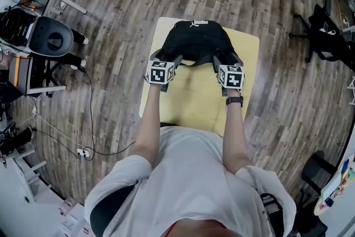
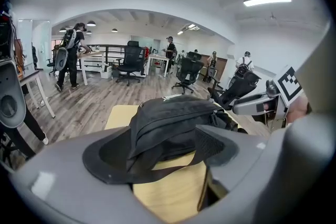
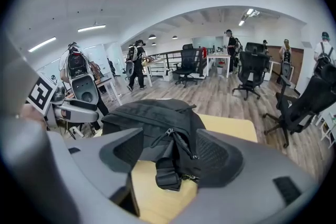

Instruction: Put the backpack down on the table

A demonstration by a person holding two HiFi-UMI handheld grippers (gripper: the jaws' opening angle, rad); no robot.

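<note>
tongs wide by limp black backpack

tee: white, short-slv, loose.
watch: black, dark band, R wrist.
left gripper: smooth grey shell, black jaw liners.
left cube: white w/ black sq. markers.
right gripper: same grey/black build.
right cube: white, same sq. markers, diff. pattern.
pads: black, wedge-shaped, fine dimpled texture.
</note>
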